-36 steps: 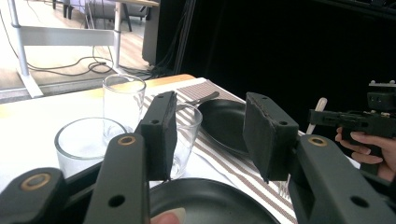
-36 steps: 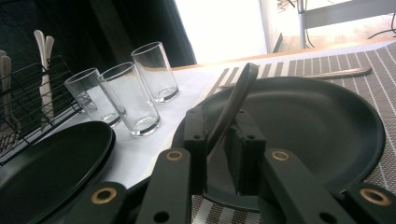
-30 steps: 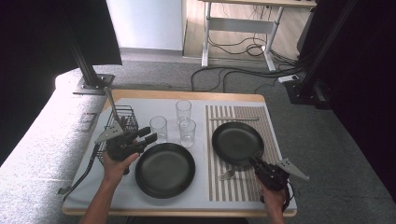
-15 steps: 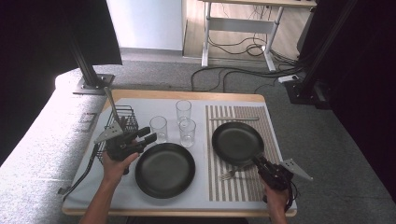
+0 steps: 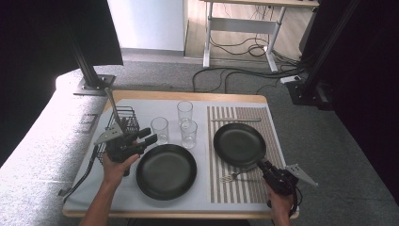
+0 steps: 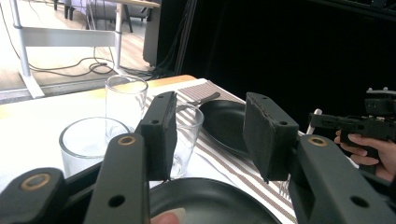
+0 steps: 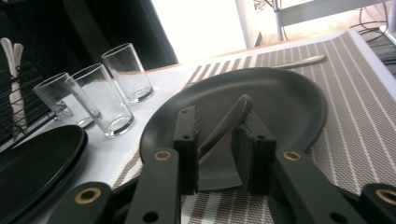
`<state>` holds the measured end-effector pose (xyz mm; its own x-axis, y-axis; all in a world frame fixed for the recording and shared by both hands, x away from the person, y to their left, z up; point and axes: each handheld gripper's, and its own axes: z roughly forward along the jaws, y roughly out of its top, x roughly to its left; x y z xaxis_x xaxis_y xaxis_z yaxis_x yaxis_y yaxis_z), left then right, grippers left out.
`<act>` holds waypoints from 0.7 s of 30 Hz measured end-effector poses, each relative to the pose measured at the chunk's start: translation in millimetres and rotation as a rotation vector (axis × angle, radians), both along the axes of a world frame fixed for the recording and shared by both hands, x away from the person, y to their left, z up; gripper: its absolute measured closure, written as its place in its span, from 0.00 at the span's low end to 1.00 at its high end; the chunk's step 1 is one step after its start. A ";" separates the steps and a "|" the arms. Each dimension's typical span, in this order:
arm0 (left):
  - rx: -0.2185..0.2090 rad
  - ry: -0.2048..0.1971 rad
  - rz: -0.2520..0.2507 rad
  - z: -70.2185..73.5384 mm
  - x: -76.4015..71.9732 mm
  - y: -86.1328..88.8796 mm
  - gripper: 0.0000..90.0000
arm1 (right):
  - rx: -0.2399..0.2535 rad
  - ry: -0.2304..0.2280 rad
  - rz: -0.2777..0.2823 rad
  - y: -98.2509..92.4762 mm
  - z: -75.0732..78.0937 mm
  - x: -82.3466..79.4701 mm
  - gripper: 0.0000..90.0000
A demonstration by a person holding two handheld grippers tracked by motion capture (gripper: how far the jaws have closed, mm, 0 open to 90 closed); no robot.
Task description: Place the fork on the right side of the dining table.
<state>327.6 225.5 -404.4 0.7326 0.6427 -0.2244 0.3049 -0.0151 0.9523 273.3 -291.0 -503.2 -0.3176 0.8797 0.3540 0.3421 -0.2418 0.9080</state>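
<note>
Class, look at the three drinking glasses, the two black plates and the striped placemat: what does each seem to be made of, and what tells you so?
Glasses: clear glass, by the see-through walls and thick bases. Black plates: probably matte glazed ceramic or melamine; dull soft sheen, so uncertain. Striped placemat: seemingly woven vinyl or fabric, from its fine ribbed texture in the right gripper view.

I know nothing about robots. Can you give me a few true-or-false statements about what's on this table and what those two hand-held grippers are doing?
1. Three glasses stand on the table. True.
2. Both black plates sit on the striped mat. False: only the right plate does; the left plate sits on the white cover.
3. The left hand-held gripper holds a glass. False: its jaws are open with nothing between them.
4. A fork lies on the striped mat by the right hand-held gripper. True; its handle runs between the jaws, which have just been opening.
5. A wire basket stands at the table's left. True.
</note>
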 end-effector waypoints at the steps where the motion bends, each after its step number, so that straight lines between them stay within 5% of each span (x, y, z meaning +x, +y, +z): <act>1: 0.000 0.000 -0.001 0.0 0.0 0.0 0.60 | 0.004 0.002 -0.004 -1.5 -0.6 -0.4 0.79; 21: 0.001 -0.002 -0.003 0.4 0.8 0.9 0.60 | 0.015 0.035 -0.023 -15.0 -11.9 -4.7 0.76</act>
